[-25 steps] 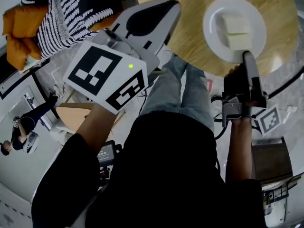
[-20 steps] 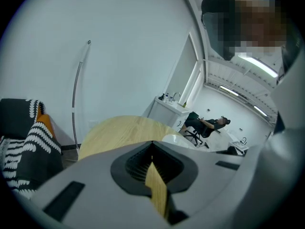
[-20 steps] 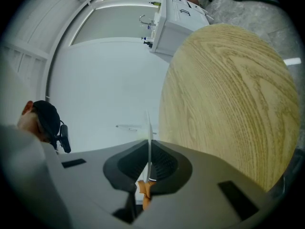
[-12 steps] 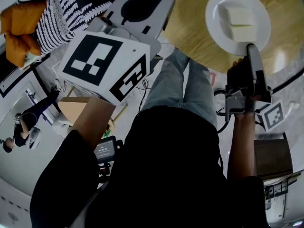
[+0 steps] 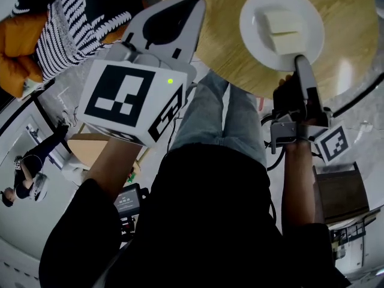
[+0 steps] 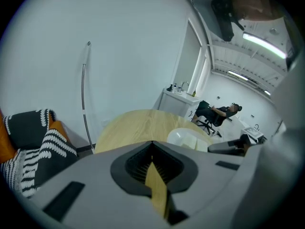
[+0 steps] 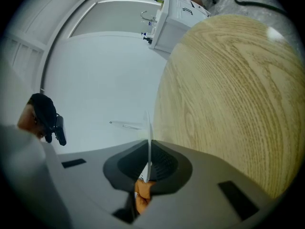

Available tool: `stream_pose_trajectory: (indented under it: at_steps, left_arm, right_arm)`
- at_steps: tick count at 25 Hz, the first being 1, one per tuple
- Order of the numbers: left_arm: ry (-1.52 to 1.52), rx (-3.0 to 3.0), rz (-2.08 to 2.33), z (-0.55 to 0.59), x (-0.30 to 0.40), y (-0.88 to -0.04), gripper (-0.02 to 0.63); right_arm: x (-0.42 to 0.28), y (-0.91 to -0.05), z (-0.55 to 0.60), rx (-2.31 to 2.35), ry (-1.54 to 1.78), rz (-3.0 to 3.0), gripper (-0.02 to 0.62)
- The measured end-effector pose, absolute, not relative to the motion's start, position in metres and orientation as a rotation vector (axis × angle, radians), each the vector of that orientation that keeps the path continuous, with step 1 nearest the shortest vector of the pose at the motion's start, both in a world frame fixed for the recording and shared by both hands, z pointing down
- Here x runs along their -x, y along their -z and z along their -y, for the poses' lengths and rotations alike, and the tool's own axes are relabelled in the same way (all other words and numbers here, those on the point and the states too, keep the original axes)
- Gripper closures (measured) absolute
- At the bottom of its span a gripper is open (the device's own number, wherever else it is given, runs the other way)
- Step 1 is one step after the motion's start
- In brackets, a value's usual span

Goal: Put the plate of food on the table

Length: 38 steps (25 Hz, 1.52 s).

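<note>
Right hand-held gripper point(image 5: 297, 59) pinches near rim of level plate point(image 5: 313, 17).

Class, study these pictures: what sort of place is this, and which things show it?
Probably a test room furnished like a home: a round wooden table with a white plate, striped cushions, yet a plain white counter with a tap and an office chair.
</note>
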<state>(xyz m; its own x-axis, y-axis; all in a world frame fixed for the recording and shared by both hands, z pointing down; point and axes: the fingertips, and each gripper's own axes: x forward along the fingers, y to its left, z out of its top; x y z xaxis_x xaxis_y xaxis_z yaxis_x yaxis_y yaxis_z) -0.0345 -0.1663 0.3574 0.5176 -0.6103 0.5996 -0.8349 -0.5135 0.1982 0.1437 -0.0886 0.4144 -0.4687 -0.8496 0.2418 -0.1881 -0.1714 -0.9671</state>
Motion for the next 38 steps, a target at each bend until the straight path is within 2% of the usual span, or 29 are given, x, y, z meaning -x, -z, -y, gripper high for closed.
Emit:
stream_pose_trajectory:
  at_steps: [10,38]
  left_arm:
    - [-0.626,-2.287,1.109,0.171,0.033,-0.399,0.598]
    - [-0.605,-2.259,1.037,0.171,0.025,-0.399,0.598]
  right_arm:
    - [-0.116,-0.453,0.099,1.242,1.718,-1.578,0.575]
    - [-0.111,-0.467,0.095,1.329,1.799,-1.581,0.575]
